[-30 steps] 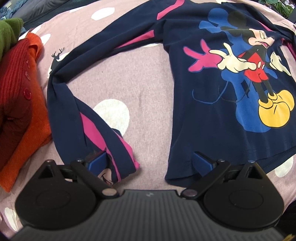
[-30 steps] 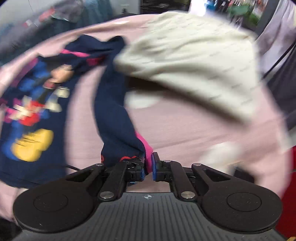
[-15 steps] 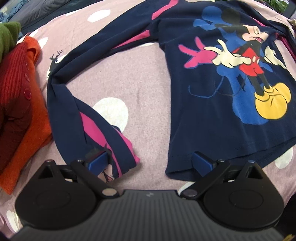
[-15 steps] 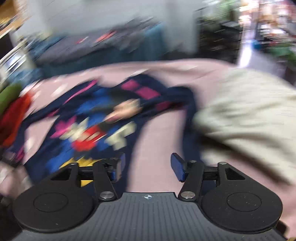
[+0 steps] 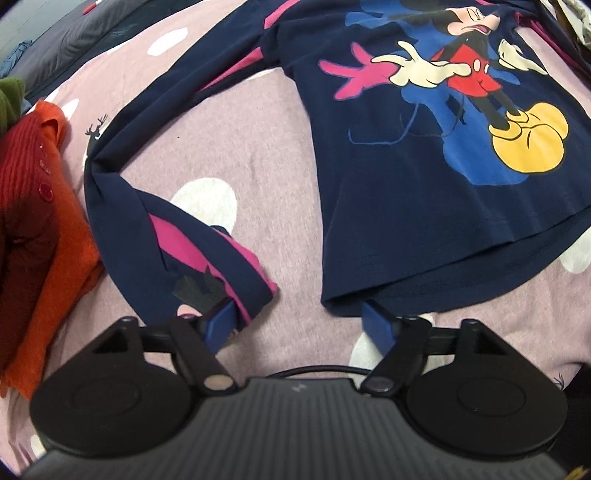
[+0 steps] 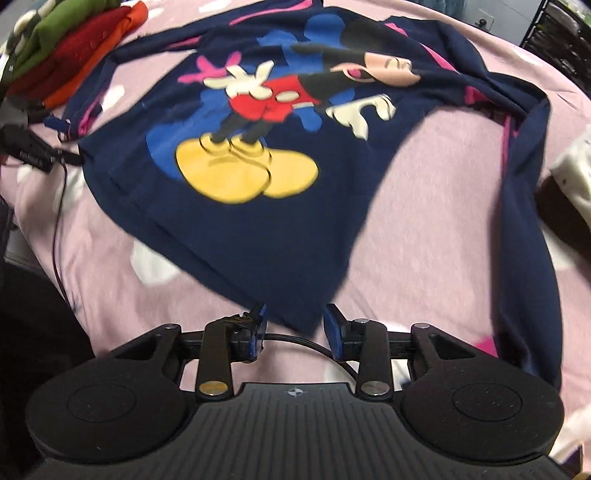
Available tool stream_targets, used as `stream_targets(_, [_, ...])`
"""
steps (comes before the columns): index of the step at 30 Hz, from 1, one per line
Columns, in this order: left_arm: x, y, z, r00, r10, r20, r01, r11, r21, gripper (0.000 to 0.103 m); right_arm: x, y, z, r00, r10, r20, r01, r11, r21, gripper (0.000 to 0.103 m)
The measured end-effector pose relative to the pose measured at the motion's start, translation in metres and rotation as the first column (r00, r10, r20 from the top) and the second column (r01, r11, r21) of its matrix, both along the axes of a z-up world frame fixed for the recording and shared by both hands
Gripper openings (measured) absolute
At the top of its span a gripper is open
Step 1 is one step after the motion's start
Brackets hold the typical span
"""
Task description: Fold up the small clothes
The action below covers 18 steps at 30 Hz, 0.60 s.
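Navy cartoon-print shirt (image 6: 240,221), flat on pink bedspread (image 5: 221,147): my right gripper (image 6: 293,325) and left gripper (image 5: 301,325), jaws part-open, just narrowing, gripping nothing, straddle its hem corners; uneven pinches could skew my fold.

Each tool (image 5: 301,325) (image 6: 295,328): ribbed black housing, two round black discs, black linkage arms with silver pivot screws, blue finger pads (image 5: 376,325), black cable.

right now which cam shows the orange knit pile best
Left wrist view: the orange knit pile fills its left edge, ribbing and red buttons clear. The right wrist view shows it only small in the top left corner, under a green garment.
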<state>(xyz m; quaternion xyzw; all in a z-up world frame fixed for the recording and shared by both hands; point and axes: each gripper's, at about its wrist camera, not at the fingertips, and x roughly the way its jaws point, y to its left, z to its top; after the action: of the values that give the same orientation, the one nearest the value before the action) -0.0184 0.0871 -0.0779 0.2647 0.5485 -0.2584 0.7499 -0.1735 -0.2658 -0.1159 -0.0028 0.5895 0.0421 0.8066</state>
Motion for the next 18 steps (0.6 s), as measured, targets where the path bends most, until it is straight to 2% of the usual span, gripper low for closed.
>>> stream_targets(3, [0.001,-0.001,-0.001,1.000,-0.006,0.011,0.006,1.000,-0.007,0.072,-0.004,-0.003,-0.009,0.998,-0.057,-0.006,0.057,0.998,0.016,0.060])
stream_targets(6, [0.000,-0.004,0.001,0.998,-0.035,0.047,0.035,0.999,0.008,0.072,-0.004,-0.007,-0.014,0.990,-0.137,0.017,0.135,0.987,0.082,0.060])
stream_targets(8, [0.000,-0.006,-0.001,0.996,-0.063,0.060,0.062,0.998,0.022,0.072,-0.003,-0.006,-0.017,0.986,-0.167,0.025,0.165,0.982,0.089,0.060])
stream_targets(10, [0.002,-0.009,-0.004,0.995,-0.078,0.058,0.076,0.997,0.029,0.068,-0.002,-0.006,-0.021,0.983,-0.181,0.020,0.179,0.981,0.073,0.060])
stream_targets(13, [0.003,-0.013,-0.003,0.994,-0.089,0.067,0.088,0.996,0.008,0.055,-0.001,-0.008,-0.025,0.980,-0.198,0.023,0.196,0.977,0.082,0.058])
stream_targets(14, [0.002,-0.015,-0.003,0.992,-0.096,0.082,0.096,0.995,0.006,0.042,-0.001,-0.009,-0.025,0.979,-0.201,0.027,0.198,0.977,0.082,0.051])
stream_targets(15, [0.002,-0.016,-0.003,0.990,-0.101,0.095,0.100,0.995,0.015,0.028,-0.002,-0.009,-0.024,0.978,-0.205,0.031,0.202,0.976,0.081,0.033])
stream_targets(17, [0.004,-0.015,-0.001,0.991,-0.076,0.108,0.076,0.997,0.012,0.014,-0.003,-0.013,-0.022,0.973,-0.226,0.038,0.222,0.971,0.085,0.012])
stream_targets(18, [0.006,-0.013,0.001,0.993,-0.055,0.107,0.056,0.998,-0.007,0.011,-0.004,-0.016,-0.020,0.970,-0.239,0.038,0.234,0.967,0.104,0.010])
